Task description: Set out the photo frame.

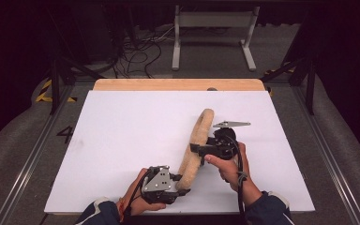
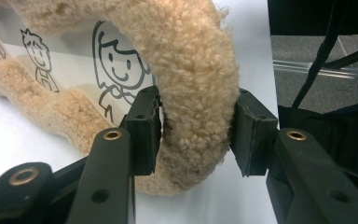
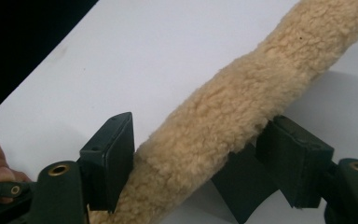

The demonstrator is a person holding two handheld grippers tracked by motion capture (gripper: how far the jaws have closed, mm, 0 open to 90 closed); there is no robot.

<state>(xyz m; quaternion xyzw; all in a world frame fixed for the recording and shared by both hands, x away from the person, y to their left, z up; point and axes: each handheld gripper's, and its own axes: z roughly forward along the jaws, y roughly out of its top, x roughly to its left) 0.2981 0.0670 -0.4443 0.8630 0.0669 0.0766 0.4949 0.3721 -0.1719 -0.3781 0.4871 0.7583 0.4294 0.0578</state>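
A beige fleece ring (image 1: pixel 198 136), like a fluffy wheel cover, stands on edge on the white table top (image 1: pixel 122 136). It runs from near the front edge to the middle. My left gripper (image 1: pixel 182 183) is shut on its near end; in the left gripper view both pads (image 2: pixel 144 130) press into the fleece (image 2: pixel 191 79). A white card with cartoon figures (image 2: pixel 114 70) sits inside the ring. My right gripper (image 1: pixel 195 149) straddles the ring's middle. In the right gripper view its jaws (image 3: pixel 205 154) are open: one pad (image 3: pixel 109 158) touches the fleece (image 3: pixel 242 98), the other stands apart.
A wooden strip (image 1: pixel 178 84) borders the table's far edge. Behind it are a white metal frame (image 1: pixel 213 33) and loose cables (image 1: pixel 140 51) on the dark floor. Metal rails run along both sides of the table.
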